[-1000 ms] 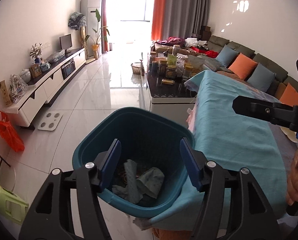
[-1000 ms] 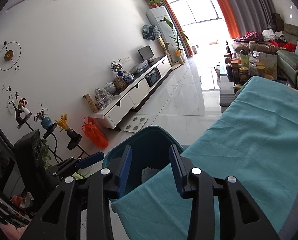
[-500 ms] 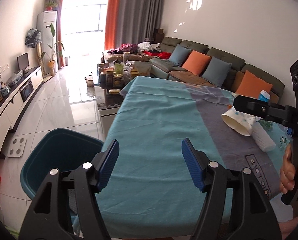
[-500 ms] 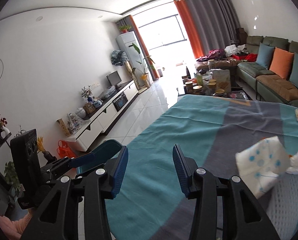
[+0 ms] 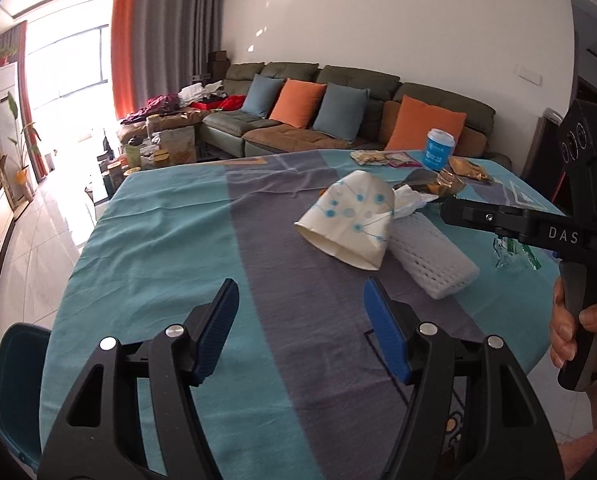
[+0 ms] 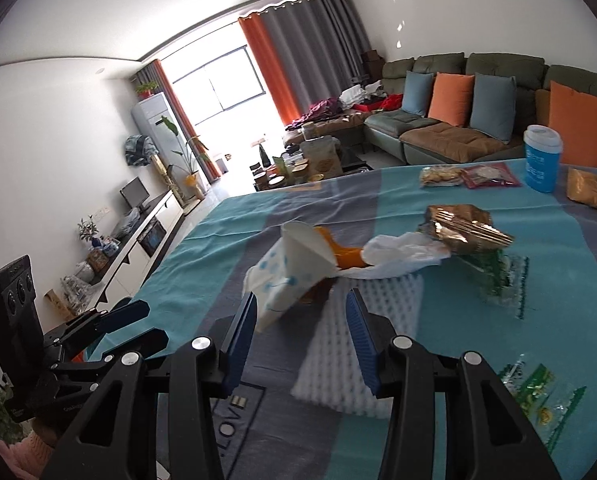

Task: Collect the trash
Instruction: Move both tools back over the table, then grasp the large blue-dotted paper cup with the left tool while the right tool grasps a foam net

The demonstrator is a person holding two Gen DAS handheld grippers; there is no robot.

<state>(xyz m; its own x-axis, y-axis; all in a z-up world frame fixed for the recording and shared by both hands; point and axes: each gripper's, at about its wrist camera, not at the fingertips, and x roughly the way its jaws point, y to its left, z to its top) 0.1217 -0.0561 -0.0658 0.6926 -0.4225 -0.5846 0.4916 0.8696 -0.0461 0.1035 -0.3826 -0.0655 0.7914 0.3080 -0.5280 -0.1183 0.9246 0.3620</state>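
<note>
— Teal plastic first, far left in my left view: the bin (image 5: 14,364) sits on the floor, just past the table's corner. What's next along?

— My left tongs (image 5: 298,320), blades apart with nothing between them, over bare tablecloth (image 5: 158,240). Then the trash heap, right of centre on the table.

— Which piece looks easiest?

— The crushed paper cup (image 5: 350,220), white with blue dots, lying on its side against the white foam net sleeve (image 5: 430,264). I'd judge it light and thin-walled; it'll fold under the pads, so I'd pinch the flattened rim and not the round body.

— And your right tongs?

— My right tongs (image 6: 302,332) are apart and empty, with the paper cup (image 6: 286,276) just ahead of the left blade and the foam net sleeve (image 6: 362,344) under the gap. The sleeve should be soft, springy and nearly weightless; take it across its narrow width.

— Further right?

— A crumpled white plastic bag (image 6: 398,256) and a gold foil wrapper (image 6: 462,228), both limp and probably slippery; grab a bunched fold. Then clear green-printed wrappers (image 6: 502,280), flat on the cloth and likely hardest to lift.
</note>
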